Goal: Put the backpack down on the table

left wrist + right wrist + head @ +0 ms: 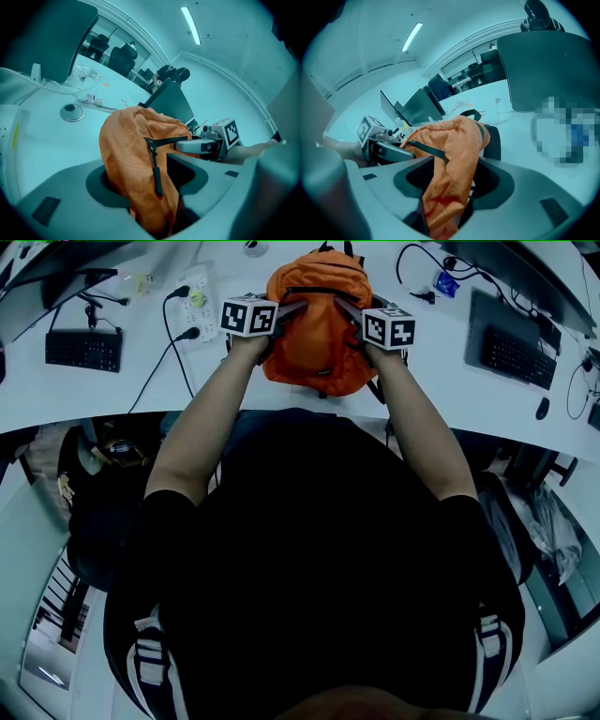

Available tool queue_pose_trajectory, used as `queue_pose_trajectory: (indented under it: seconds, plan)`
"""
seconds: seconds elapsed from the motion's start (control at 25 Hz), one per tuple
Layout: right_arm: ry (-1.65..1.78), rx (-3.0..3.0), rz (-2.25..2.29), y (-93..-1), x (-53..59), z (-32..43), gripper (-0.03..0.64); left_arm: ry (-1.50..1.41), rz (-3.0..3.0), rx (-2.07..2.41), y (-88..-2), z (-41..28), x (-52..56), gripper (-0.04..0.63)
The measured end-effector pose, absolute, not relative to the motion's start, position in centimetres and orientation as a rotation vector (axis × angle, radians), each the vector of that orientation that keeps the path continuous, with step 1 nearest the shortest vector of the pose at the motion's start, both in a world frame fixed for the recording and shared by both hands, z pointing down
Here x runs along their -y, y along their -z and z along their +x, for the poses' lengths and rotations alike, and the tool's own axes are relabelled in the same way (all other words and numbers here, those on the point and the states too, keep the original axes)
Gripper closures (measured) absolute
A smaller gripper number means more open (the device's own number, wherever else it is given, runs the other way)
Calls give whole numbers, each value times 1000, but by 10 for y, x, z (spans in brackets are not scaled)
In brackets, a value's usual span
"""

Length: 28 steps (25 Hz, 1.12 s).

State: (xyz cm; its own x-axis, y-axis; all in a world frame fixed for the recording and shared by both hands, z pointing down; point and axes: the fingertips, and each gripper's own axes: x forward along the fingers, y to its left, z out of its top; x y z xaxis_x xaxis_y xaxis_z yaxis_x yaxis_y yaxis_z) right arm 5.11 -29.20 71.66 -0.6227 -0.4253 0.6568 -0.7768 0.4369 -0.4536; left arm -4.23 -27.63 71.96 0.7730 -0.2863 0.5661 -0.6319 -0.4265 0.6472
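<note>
An orange backpack [319,324] with black straps and a black zip rests on the white table [450,390], straight ahead of me. My left gripper [292,310] reaches into its left side and my right gripper [345,307] into its right side, near the top. In the left gripper view the orange backpack fabric [131,150] hangs between my left gripper's [152,194] parted jaws, with a dark gap beside it. In the right gripper view a fold of the backpack [454,150] lies loosely between my right gripper's [450,192] parted jaws. Neither pair of pads presses on the cloth.
A keyboard [82,350] lies at the left and another keyboard [517,357] at the right, with a mouse [542,408] near it. A power strip [192,301] and cables run beside the backpack. A round disc [71,112] sits behind it. Monitors stand at the back.
</note>
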Motion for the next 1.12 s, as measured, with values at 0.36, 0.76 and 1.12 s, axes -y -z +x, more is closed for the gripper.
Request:
queue_pose_trajectory:
  seconds: [0.36,0.76,1.12]
  plan:
    - [-1061,2255,1054,-709,293,65,327,-517,2007,802,-727,-61,278,233]
    - [-1024,2226,1103,-700,285,78,296,-576,1998,910,-725,-79,270,161]
    - [-1013,2197,1117,-688,267,93,296,-545,1991,946,-709,-86,253,161]
